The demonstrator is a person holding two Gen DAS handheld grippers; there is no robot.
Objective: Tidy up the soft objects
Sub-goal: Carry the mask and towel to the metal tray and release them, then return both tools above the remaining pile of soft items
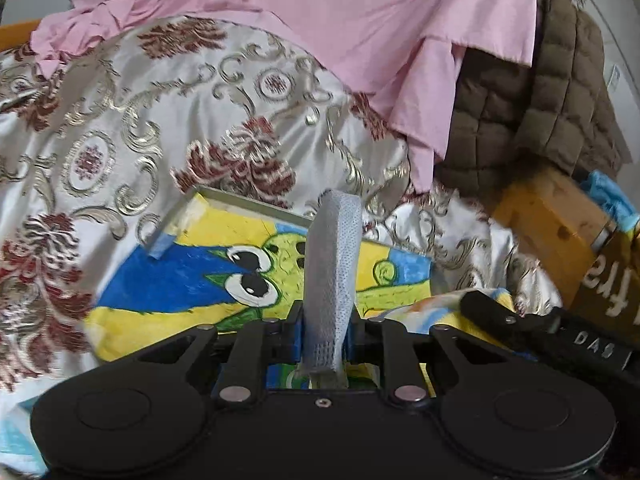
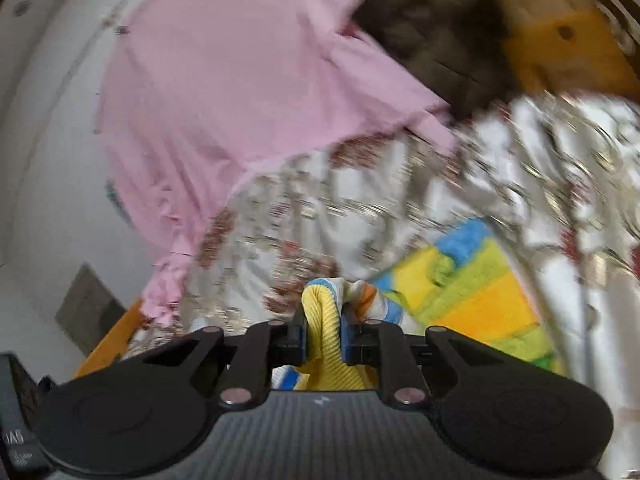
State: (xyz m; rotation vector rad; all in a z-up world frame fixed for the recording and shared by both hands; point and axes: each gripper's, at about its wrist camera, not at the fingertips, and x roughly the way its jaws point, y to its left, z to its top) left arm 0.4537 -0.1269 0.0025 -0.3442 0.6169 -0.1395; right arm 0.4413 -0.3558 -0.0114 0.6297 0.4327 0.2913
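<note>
Grey-blue perforated cloth, folded into a narrow strip, stands upright between the jaws of the left gripper, which pinches its lower end. It hangs above a cartoon-print blanket (blue, yellow, green figure with big eyes) that lies flat on the bed near its front edge.

The right gripper pinches a bunched fold of yellow ribbed fabric, with orange, white and blue striped fabric continuing to the right of the jaws. Cannot tell whether this is a corner of the cartoon-print blanket or a separate piece; the right wrist view is motion-blurred. In the left view the right gripper's black body sits just beside the blanket's right corner.

Further out: a floral satin quilt, white with gold and red pattern, covers most of the bed under the blanket. A pink sheet is draped over its far side, rumpled. A brown quilted blanket is heaped at the far right corner, next to a wooden bed frame.

Progress, judged: early to middle. Both grippers hold items, nothing looks stacked or sorted. Pink sheet, brown quilted blanket and satin quilt are still unfolded, and the held pieces still need placing.
</note>
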